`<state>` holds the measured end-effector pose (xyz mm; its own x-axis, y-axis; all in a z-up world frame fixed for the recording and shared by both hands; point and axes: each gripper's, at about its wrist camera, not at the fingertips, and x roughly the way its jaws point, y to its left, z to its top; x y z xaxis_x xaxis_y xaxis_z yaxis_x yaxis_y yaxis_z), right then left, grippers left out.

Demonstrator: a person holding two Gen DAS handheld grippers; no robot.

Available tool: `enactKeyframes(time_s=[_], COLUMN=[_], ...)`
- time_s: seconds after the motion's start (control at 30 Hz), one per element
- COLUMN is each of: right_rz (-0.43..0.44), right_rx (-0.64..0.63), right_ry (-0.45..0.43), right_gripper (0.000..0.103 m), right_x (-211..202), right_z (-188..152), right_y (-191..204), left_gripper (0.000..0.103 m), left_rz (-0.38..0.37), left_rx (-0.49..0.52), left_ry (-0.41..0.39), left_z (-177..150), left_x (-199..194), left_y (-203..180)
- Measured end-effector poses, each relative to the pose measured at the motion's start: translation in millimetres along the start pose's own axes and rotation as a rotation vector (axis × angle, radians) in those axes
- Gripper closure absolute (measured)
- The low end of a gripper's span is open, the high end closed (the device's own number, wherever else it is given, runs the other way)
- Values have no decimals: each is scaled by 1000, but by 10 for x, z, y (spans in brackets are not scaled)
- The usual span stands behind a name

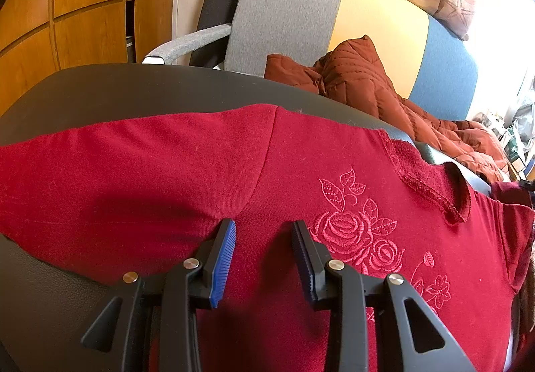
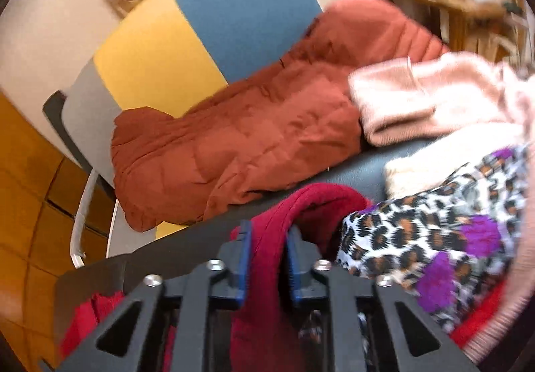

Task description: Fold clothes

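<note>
Rose-embroidered crimson top point(image 1: 207, 171) lies flat under parted left fingers point(image 1: 223, 266); right fingers point(image 2: 242, 266) clamp its bunched fold.

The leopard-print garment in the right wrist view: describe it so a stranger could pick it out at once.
Start at the dark tabletop before the colour-block chair. Right of the fingers pinching red cloth lies the leopard-print garment. Only it is patterned: black-and-tan spots on white, with purple patches; its neighbours are plain.
</note>
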<state>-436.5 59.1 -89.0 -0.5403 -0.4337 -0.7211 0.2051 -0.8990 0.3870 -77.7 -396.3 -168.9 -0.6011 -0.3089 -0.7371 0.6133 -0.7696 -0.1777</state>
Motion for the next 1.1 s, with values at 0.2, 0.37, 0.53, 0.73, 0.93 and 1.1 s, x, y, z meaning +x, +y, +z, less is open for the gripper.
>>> enactKeyframes(time_s=[0.2,0.37,0.53,0.73,0.93,1.1], right_rz=[-51,-91,-134,-229,-179,-139], right_rx=[-88,-103,-109,-35,108,165], right_ry=[-128,-249,-368,-342,-266,-290], right_gripper=[94,95,95,95,79,54], right_x=[-705,-1400,-2116,-2335,-2324,-2425], right_z=[-144,-304,-631,-1232,-1624,-1688], right_y=[128,109,34,-337,-788,-925], left_gripper=[68,68,68,68,68,68], left_rz=[-14,-35,-49,-61,-37,-18], left_rx=[-9,-25,-34,-45,-27,-16], left_ry=[1,1,3,7,12,17], left_z=[8,14,27,11,-7,-36], left_x=[-1,-7,-6,-26,-55,-85], left_y=[27,64,86,102,66,56])
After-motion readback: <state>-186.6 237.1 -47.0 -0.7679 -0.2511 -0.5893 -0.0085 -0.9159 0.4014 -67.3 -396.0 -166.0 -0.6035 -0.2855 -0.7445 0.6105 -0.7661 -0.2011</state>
